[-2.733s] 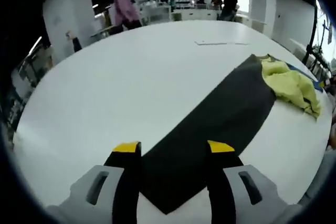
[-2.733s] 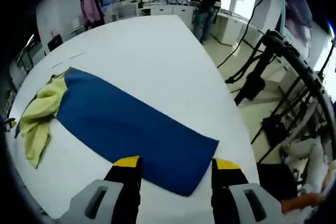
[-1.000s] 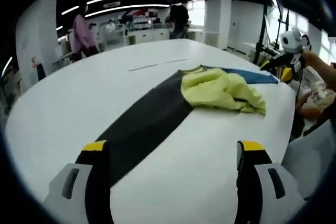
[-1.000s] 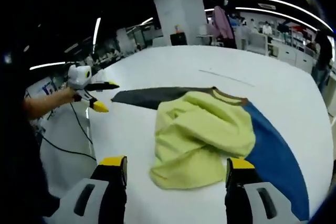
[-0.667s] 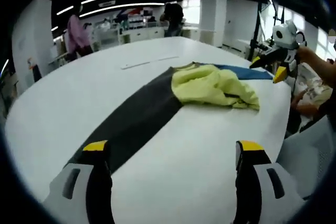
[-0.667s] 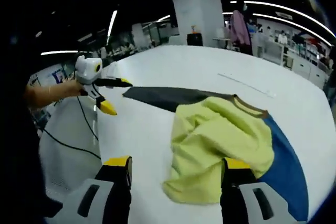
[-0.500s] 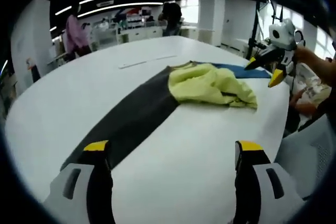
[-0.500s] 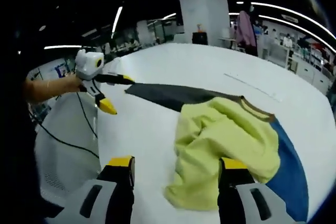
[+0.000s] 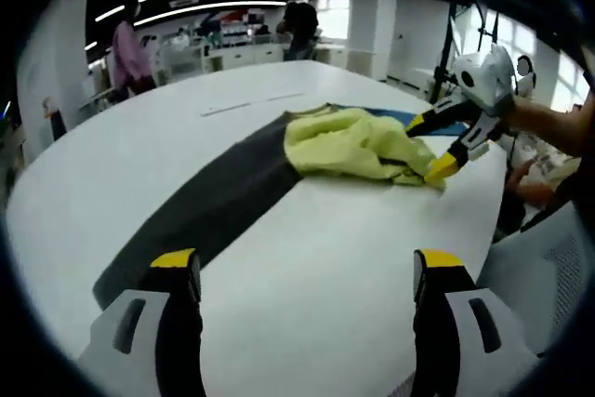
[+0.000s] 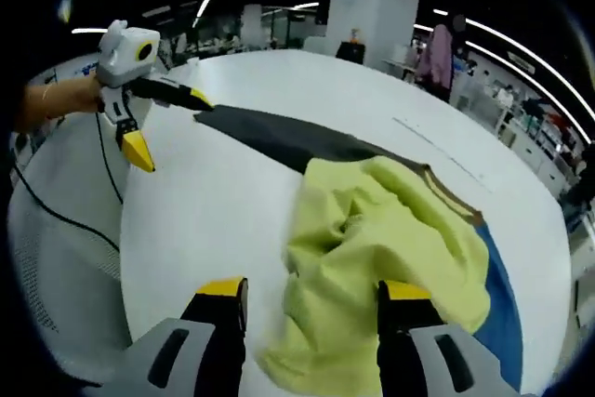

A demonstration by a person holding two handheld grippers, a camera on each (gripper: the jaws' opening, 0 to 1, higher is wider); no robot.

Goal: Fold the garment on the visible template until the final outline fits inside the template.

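Left gripper view first: the left gripper (image 9: 299,271) has its fingers spread wide with nothing between them, hovering over bare white table (image 9: 307,258). The yellow garment (image 9: 358,143) sits crumpled in a heap where the dark grey template strip (image 9: 200,211) meets the blue strip (image 9: 402,118), toward the table's far edge from here. The right gripper (image 9: 437,146) comes in from the right, its yellow tips right at the heap's near edge; can't tell if they're touching the cloth. No labels or writing I can read anywhere here. Right gripper view: its fingers are open wide too, holding nothing, with one finger (image 10: 397,313) over the garment and the other over bare table, so the hem lies between them. The left gripper shows near the grey strip's end at the table's edge. My worry: the shirt is so bunched that closing here probably pinches several layers at once, and pulling then drags the whole wad instead of spreading it. It could also slide the template strips, or pull cloth off the near edge. No readable text here either.
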